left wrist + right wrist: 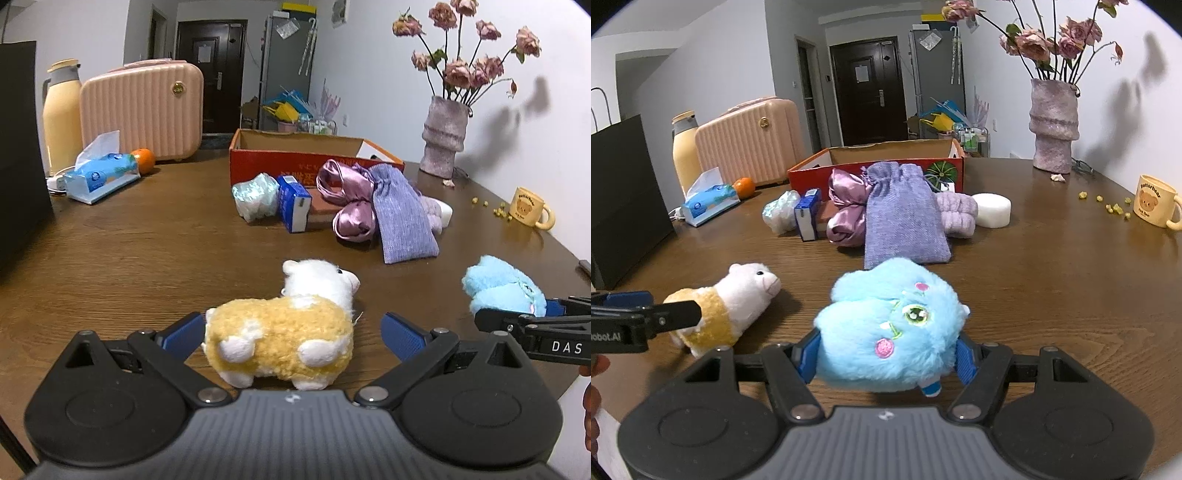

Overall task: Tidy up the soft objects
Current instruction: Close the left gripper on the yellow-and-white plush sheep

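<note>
A yellow and white alpaca plush (280, 332) lies on the wooden table between the jaws of my left gripper (293, 326). The jaws stand open, and the right pad (400, 336) is clear of the toy. My right gripper (888, 352) is shut on a fluffy blue plush (886, 325), with a pad pressed into each of its sides. In the left wrist view the blue plush (502, 288) and the right gripper (517, 321) show at the right edge. Further back lie a purple drawstring pouch (905, 218), a satin lilac cloth (846, 210) and a lilac fluffy piece (956, 210), in front of an open red cardboard box (809, 171).
A blue carton (293, 203) and a pale crumpled bag (255, 195) stand next to the pile, and a white block (991, 208) lies on its right. At the left are a tissue pack (101, 177), an orange (144, 159), a pink case (142, 110) and a black bag (624, 199). A vase (1052, 125) and a mug (1154, 205) stand at the right.
</note>
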The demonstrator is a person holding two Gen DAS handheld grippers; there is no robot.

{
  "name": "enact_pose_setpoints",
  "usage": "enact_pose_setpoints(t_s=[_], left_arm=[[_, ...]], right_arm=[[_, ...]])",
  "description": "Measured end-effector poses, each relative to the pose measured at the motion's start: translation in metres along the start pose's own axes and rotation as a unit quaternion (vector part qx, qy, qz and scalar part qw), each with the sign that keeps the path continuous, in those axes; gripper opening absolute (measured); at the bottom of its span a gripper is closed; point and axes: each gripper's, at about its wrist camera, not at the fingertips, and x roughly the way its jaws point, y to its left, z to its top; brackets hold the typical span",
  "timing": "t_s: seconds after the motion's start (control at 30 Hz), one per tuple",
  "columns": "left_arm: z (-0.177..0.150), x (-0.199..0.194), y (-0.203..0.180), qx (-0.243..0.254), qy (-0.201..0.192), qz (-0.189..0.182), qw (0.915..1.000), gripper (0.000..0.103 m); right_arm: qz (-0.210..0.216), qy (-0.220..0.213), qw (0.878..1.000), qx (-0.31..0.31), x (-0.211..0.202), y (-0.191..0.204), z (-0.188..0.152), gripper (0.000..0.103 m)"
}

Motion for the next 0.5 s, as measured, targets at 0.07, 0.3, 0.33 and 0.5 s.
enact_pose_setpoints(t_s=[0.07, 0.3, 0.33, 0.5], left_arm=[[0.001, 0.005, -0.001, 0.002, 0.007, 0.002, 1.0000, 0.103], [0.003, 0.024, -0.001, 0.006, 0.032, 0.013, 0.9994, 0.103], [0.004, 0.026, -0.001, 0.007, 0.034, 0.015, 0.9993, 0.103], [0.006, 0.038, 0.000, 0.008, 0.045, 0.024, 0.9987, 0.103]], right_arm=[[0.000, 0.002, 1.000, 0.004, 0.003, -0.002, 0.000, 0.068], [0.004, 0.014, 1.000, 0.013, 0.017, -0.008, 0.001, 0.068], [0.004, 0.016, 1.000, 0.013, 0.019, -0.009, 0.001, 0.068], [0.007, 0.025, 1.000, 0.016, 0.029, -0.010, 0.003, 0.068]])
